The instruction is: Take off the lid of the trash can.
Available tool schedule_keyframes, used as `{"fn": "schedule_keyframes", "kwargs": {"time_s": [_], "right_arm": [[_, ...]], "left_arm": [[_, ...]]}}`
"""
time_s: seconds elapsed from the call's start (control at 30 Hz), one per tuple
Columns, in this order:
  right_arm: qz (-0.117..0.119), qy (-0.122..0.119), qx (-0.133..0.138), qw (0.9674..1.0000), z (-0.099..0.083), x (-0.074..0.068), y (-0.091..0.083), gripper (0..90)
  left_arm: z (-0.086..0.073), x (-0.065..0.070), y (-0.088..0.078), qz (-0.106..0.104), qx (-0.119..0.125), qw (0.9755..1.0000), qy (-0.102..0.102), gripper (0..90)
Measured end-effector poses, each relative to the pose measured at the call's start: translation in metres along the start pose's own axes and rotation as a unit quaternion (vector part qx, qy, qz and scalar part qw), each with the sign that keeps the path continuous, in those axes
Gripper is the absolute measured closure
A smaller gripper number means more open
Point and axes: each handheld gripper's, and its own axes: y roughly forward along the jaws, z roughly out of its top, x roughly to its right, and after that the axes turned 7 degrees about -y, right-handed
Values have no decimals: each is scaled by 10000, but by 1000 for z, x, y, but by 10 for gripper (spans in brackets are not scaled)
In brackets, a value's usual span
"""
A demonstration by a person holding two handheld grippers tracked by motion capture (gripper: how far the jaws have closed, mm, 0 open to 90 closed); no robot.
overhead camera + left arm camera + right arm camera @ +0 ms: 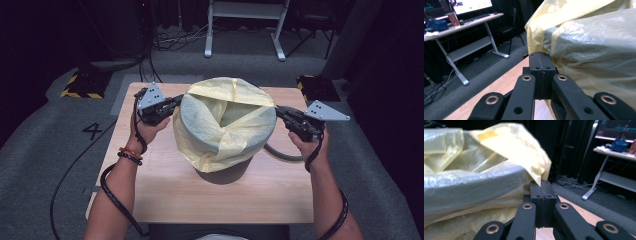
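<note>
A round grey bin (225, 172) lined with a thin yellow plastic bag (225, 120) stands mid-table between both tools; the left gripper (176, 101) and right gripper (278, 111), jaws closed, each meet the bag's rim on opposite sides; whether they pinch film, I cannot tell.

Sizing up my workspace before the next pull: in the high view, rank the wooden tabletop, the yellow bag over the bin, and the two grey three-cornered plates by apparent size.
1. Wooden tabletop, largest.
2. Yellow plastic bag draped over the bin.
3. Grey plate on the right gripper and grey plate on the left gripper: smallest; they look alike, so I won't rank them.
</note>
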Motion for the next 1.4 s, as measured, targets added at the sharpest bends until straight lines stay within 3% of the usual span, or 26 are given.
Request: {"fn": "schedule_keyframes", "kwargs": {"time_s": [0.13,0.33,0.73,0.83,0.9,1.07,1.23,1.4], "right_arm": [[53,-19,-149,9999,1,0,8,900],[61,-29,-195,9998,2,1,11,900],[77,163,-217,9996,-1,3,17,900],[70,280,-287,9992,-1,4,18,900],[74,333,-327,9989,-1,4,19,900],[79,450,-349,9983,-4,5,18,899],[76,560,-385,9977,-5,6,17,898],[84,591,-291,9978,-10,6,15,895]], "left_arm": [[-1,-4,15,-35,-170,9998,-125,900],[-7,-8,30,-114,-220,9988,-427,900],[-12,-9,58,-163,-633,9961,-593,900],[-12,-9,62,-144,-792,9950,-586,900],[-14,-10,66,-146,-987,9930,-632,900],[-20,-10,66,-282,-964,9916,-820,900],[-26,-12,65,-391,-1052,9897,-888,900],[-34,-10,61,-512,-996,9894,-929,900]]}}
